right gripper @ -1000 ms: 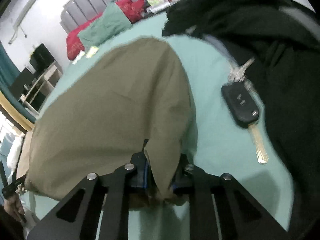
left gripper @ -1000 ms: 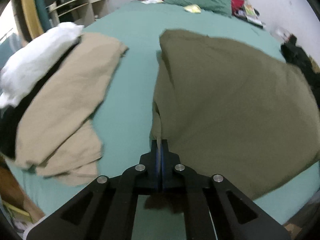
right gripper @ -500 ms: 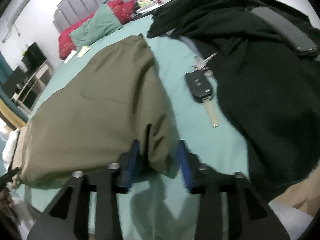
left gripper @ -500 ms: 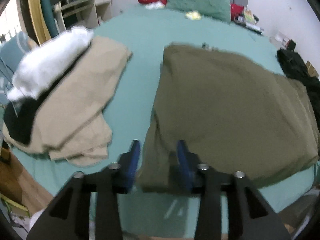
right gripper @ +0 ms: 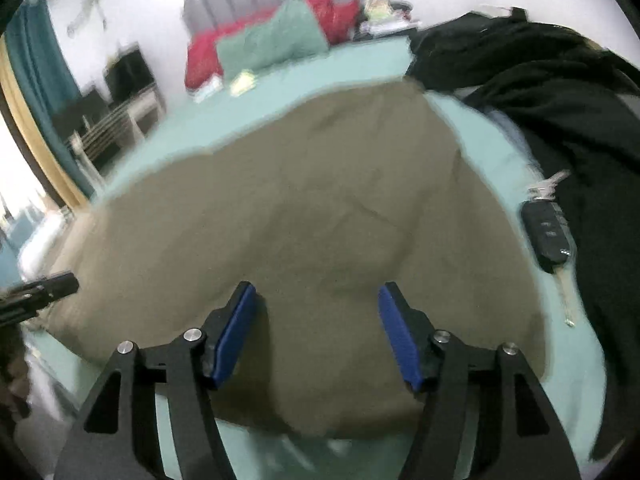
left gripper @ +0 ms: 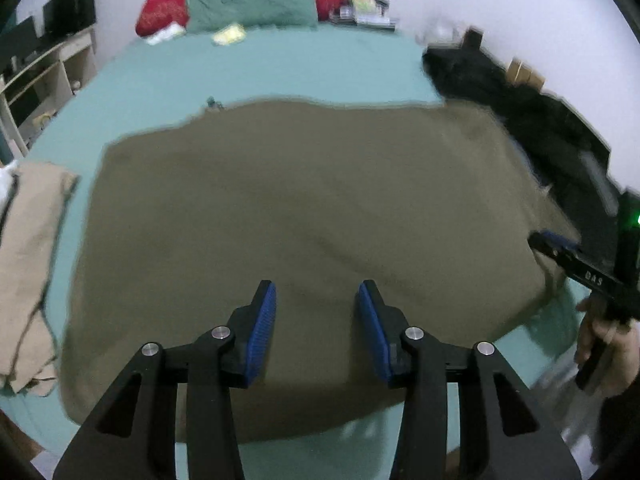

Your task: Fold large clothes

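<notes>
A large olive-green garment (left gripper: 304,208) lies folded flat on the teal bed; it also shows in the right wrist view (right gripper: 304,216). My left gripper (left gripper: 316,316) is open and empty above the garment's near edge. My right gripper (right gripper: 316,320) is open and empty above the garment's near right part. The right gripper also shows at the right edge of the left wrist view (left gripper: 560,246). The tip of the left gripper shows at the left edge of the right wrist view (right gripper: 52,286).
A beige garment (left gripper: 28,256) lies at the bed's left. A black clothes pile (right gripper: 560,112) lies on the right, with a car key (right gripper: 548,236) beside it. Red and green pillows (left gripper: 248,0) are at the headboard. A desk (left gripper: 36,76) stands far left.
Both grippers were shut on the olive garment's corners, then opened and let go. Both have drawn back and turned toward the garment's middle, and it now lies flat.
</notes>
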### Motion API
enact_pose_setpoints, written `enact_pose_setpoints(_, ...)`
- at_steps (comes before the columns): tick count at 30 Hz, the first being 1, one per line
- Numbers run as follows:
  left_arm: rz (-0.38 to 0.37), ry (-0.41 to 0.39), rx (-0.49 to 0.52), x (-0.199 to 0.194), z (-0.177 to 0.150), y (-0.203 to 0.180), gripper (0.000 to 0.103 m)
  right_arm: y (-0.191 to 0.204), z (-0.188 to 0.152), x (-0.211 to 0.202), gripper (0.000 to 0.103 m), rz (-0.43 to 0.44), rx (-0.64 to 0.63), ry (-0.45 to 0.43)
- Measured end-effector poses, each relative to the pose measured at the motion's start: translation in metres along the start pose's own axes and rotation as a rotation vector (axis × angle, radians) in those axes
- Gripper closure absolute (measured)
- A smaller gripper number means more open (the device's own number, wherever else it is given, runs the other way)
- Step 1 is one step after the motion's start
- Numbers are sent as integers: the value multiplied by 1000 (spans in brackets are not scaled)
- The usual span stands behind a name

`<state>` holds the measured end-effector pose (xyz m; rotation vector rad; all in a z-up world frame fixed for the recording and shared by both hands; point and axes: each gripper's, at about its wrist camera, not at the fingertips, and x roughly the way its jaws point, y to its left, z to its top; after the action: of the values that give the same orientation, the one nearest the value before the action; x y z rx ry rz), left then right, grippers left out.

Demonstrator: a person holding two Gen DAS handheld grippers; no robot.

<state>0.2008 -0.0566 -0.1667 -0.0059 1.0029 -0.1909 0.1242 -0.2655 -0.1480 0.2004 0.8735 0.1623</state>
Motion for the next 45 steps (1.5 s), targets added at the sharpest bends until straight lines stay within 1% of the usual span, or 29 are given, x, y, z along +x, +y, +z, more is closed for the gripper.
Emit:
enact_pose_setpoints(2,14,29,-16,24,1,1,57,6,9,20,34,-13,-28,-8)
enact_pose_setpoints(3,24,43,-21,34,2,2,57,7,12,26,30,-16,-34,-14)
enact_pose_setpoints(4,44,55,-27,46,4,4,57,7,18,33,27,-21,-37,-20)
enact_pose_setpoints(6,60,59,-29,56,8,3,57,3,24,37,27,-19,-28,-35)
enact_pose_setpoints(9,91,33,-28,49,15,-1,57,-4,23,21,26,-4,16,-36)
enact_pose_setpoints(11,98,-3,-49,37,16,0,57,-12,11,-4,19,-11,66,-80)
enact_pose_setpoints(12,92,-26,-59,30,16,-1,57,-20,2,-19,13,-18,113,-103)
enact_pose_setpoints(13,77,-50,-69,21,14,-3,57,-25,-7,-32,11,-21,152,-120)
enact_pose_setpoints(15,43,-98,-87,5,10,-8,57,-40,-26,-56,10,-3,232,-151)
enact_pose_setpoints(17,29,-129,-92,-7,6,-15,57,-47,-42,-69,9,2,287,-144)
enact_pose_setpoints(20,6,-151,-105,-12,7,-26,57,-58,-58,-63,9,-6,399,-81)
enact_pose_setpoints(22,10,-139,-104,-3,16,-36,57,-63,-59,-51,9,4,428,-38)
enact_pose_setpoints(23,14,-133,-101,1,17,-39,57,-64,-56,-47,9,20,431,-38)
enact_pose_setpoints(26,43,-107,-101,19,21,-43,57,-60,-40,-37,9,30,392,-74)
enact_pose_setpoints(27,54,-102,-106,24,23,-43,57,-60,-34,-32,6,31,382,-77)
enact_pose_setpoints(29,87,-87,-92,40,29,-41,57,-64,-25,-15,0,76,410,-87)
enact_pose_setpoints(31,96,-42,-86,58,30,-38,57,-72,-23,-6,0,118,470,-109)
enact_pose_setpoints(33,108,-45,-89,64,31,-38,57,-74,-18,-2,0,157,498,-147)
enact_pose_setpoints(35,132,-46,-65,67,32,-42,57,-72,-12,5,0,207,509,-166)
enact_pose_setpoints(38,131,-16,-90,63,42,-42,57,-67,-3,13,0,321,517,-191)
enact_pose_setpoints(41,120,5,-99,68,45,-40,57,-70,2,20,0,468,586,-230)
enact_pose_setpoints(42,116,10,-109,71,44,-38,57,-71,3,24,2,520,612,-240)
enact_pose_setpoints(43,118,8,-114,74,42,-36,57,-72,4,29,15,550,629,-244)
enact_pose_setpoints(44,125,3,-110,75,41,-36,57,-71,6,33,32,558,630,-237)
enact_pose_setpoints(45,139,-2,-99,77,40,-38,57,-69,7,35,72,541,620,-220)
